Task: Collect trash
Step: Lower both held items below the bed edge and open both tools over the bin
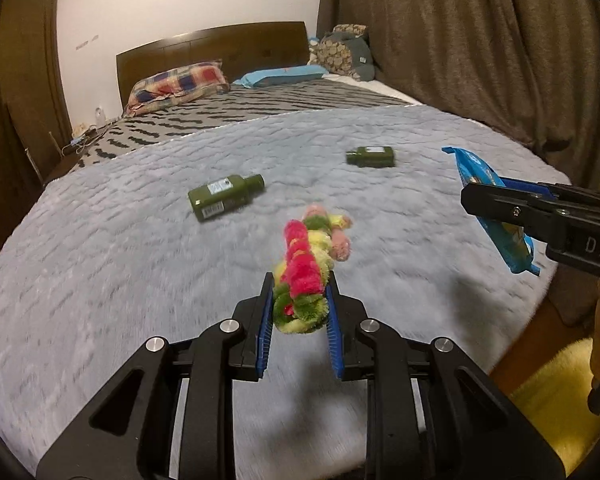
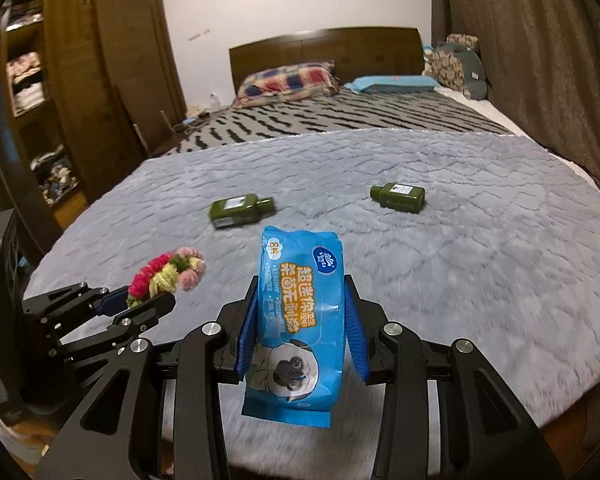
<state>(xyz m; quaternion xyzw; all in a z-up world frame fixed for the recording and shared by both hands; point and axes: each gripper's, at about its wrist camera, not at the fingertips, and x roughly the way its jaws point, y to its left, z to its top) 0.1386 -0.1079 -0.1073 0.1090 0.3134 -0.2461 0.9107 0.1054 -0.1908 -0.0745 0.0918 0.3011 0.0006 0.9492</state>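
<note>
My left gripper is shut on a fuzzy pink, yellow and green pipe-cleaner strand and holds it above the grey blanket. It also shows in the right wrist view with the strand. My right gripper is shut on a blue wet-wipes pack, held above the blanket; the pack shows in the left wrist view at the right. Two dark green bottles lie on the blanket: a larger one and a smaller one.
The bed has a striped cover, pillows and a wooden headboard. Brown curtains hang at the right. A wooden wardrobe stands at the left. A yellow mat lies on the floor.
</note>
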